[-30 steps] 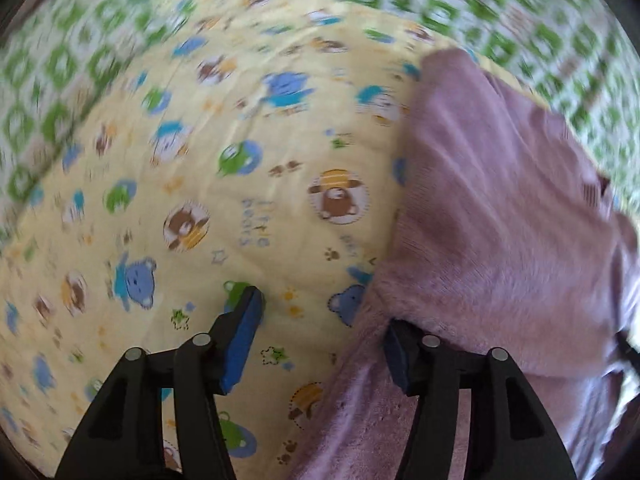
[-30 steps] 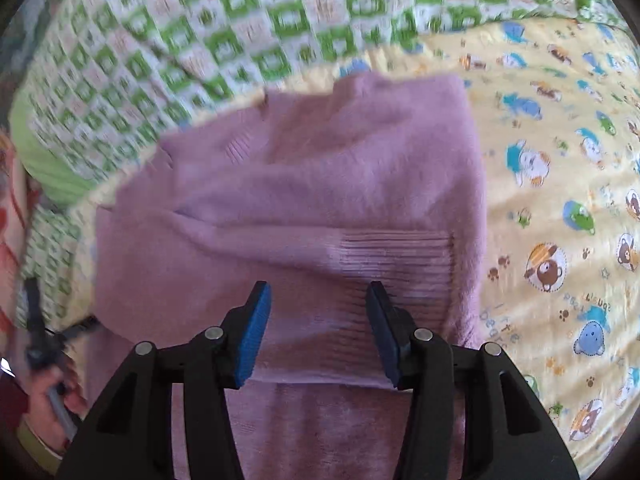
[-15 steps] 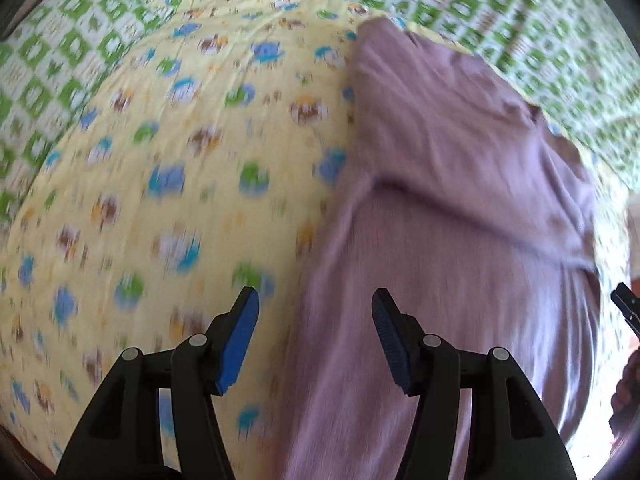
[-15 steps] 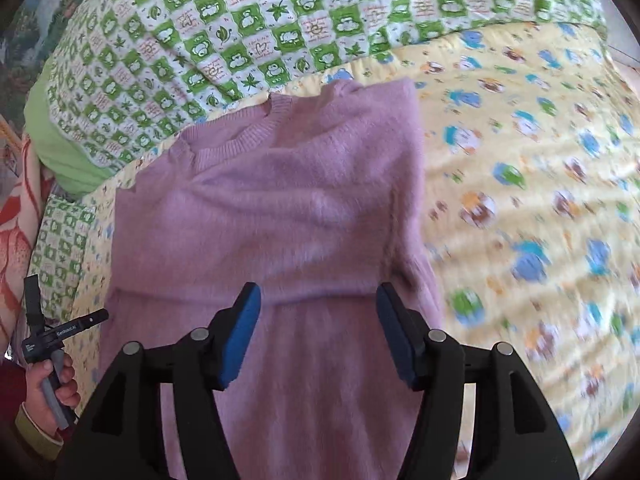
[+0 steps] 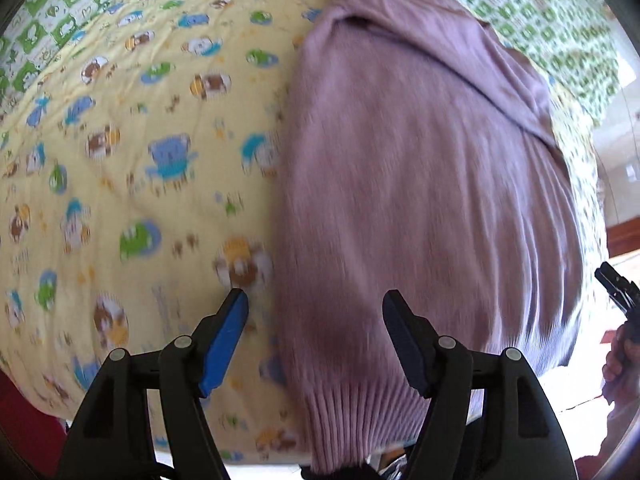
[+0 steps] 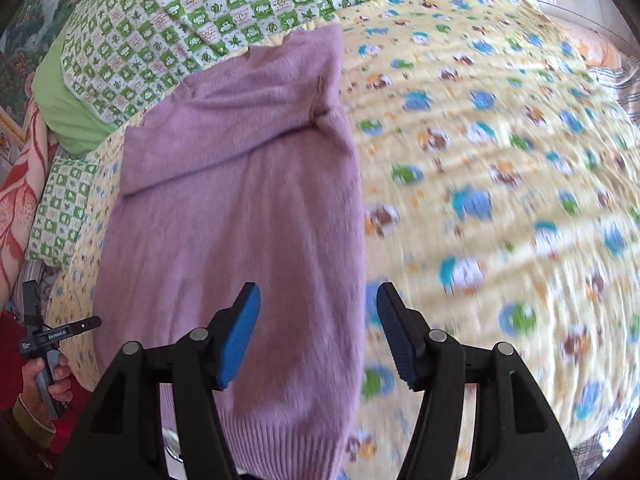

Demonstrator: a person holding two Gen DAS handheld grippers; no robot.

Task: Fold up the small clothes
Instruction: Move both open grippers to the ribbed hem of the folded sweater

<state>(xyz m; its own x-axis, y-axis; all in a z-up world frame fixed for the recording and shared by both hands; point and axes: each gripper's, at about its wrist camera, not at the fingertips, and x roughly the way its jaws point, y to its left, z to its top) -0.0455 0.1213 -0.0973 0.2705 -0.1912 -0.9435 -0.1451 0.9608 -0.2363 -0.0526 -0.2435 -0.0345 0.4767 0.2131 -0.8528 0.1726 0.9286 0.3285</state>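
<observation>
A small mauve knitted sweater (image 5: 420,184) lies flat on a yellow cartoon-print blanket (image 5: 120,152), sleeves folded across its chest, ribbed hem toward me. It also shows in the right wrist view (image 6: 240,208). My left gripper (image 5: 316,312) is open and empty above the sweater's left edge near the hem. My right gripper (image 6: 318,304) is open and empty above the sweater's right edge near the hem. The left gripper (image 6: 60,330) also shows at the far left of the right wrist view, held in a hand.
The yellow blanket (image 6: 500,200) covers a bed; a green-and-white checked quilt (image 6: 200,12) and a green pillow (image 6: 60,108) lie beyond the sweater. The bed's front edge runs just below the hem. The right gripper (image 5: 616,288) shows at the right edge.
Both grippers have pulled back from the folded sleeves toward the hem, staying open. The whole sweater body has come into view with both sleeves folded in.
</observation>
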